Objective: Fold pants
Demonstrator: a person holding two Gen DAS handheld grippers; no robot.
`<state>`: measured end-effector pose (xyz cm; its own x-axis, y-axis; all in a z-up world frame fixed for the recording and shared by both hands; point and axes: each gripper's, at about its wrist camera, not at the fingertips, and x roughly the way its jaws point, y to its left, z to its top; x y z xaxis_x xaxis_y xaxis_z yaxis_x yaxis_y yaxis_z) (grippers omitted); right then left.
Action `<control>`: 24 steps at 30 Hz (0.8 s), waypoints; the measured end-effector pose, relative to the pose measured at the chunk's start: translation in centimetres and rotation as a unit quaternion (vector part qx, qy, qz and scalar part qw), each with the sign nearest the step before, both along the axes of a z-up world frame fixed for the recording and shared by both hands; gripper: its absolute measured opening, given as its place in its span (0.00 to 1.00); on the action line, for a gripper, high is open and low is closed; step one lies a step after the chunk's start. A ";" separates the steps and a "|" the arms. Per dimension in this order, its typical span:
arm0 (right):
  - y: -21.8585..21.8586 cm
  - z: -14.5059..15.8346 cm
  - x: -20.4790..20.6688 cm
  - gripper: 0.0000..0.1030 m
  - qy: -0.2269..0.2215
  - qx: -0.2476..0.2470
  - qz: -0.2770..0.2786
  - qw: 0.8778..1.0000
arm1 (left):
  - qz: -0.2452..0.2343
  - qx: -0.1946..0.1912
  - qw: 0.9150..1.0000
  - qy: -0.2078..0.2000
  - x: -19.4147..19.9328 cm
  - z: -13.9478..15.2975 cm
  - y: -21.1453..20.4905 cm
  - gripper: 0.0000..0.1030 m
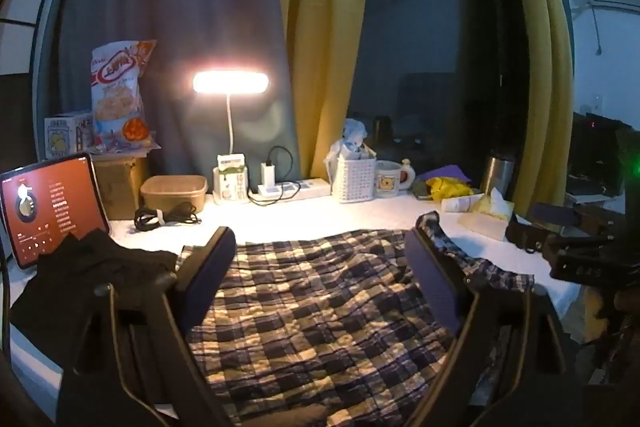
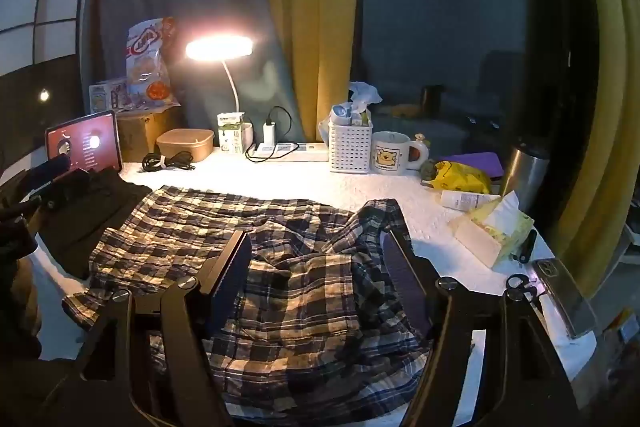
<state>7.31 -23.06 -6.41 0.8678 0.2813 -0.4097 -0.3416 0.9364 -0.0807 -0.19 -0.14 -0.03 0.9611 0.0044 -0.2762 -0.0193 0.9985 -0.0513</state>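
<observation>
Plaid pants [image 2: 280,259] lie rumpled on the white table [image 2: 312,183], beside a black garment [image 1: 92,267]. My left gripper [image 1: 320,255] and right gripper [image 2: 316,263] hover spread, holding nothing. I'd flatten the bunched right side before pinching an edge.

Plaid pants [image 2: 280,267]: navy-and-cream check, spread rumpled on white tabletop, flatter toward my 10 o'clock, bunched fold toward 1 o'clock.

The left gripper [image 1: 320,259] is holding its two fingers [image 1: 212,263] wide apart, pointing forward and down. The right gripper [image 2: 320,267] is doing the same, with its fingers [image 2: 236,267] spread wide too.
</observation>
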 end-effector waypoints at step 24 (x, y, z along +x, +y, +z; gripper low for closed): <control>0.6 0.1 -0.1 0.70 -0.004 -0.003 0.003 1.000 | 0.017 -0.027 0.999 0.010 -0.4 -0.1 1.4 0.85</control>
